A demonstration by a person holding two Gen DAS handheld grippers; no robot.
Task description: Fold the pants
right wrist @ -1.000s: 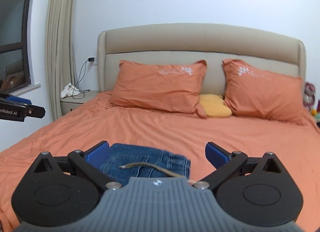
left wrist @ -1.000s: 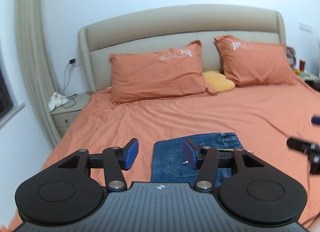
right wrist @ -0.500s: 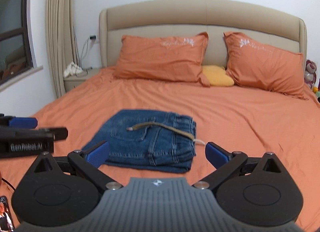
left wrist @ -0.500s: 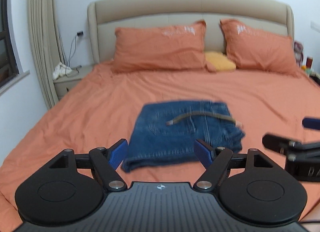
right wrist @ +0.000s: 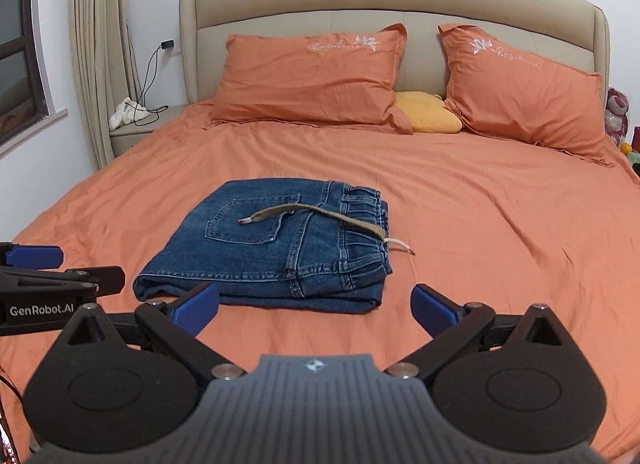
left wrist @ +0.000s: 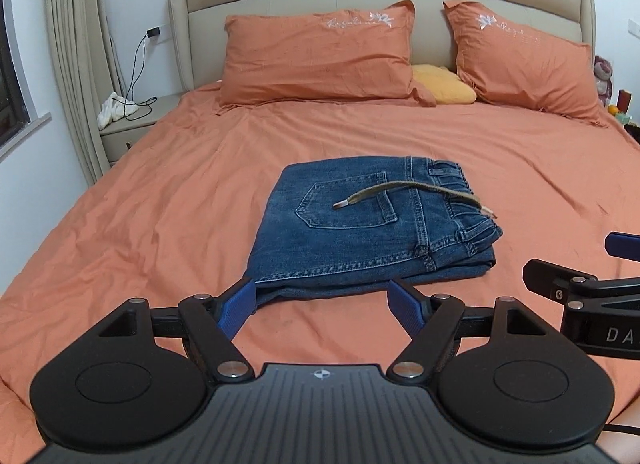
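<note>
Both the left gripper (left wrist: 322, 302) and right gripper (right wrist: 316, 304) stand wide and empty; the loose drawstring (left wrist: 412, 192) may snag and undo the folded jeans (left wrist: 372, 228) near the bed's (left wrist: 160, 204) front edge.

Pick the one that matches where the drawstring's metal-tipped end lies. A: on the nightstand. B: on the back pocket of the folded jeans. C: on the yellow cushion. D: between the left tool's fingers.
B: the drawstring runs from the waistband across the folded jeans, its tip resting on the pocket.

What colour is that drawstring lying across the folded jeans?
The drawstring is olive-khaki with a pale tip, lying on blue jeans; clearest in the right wrist view.
</note>
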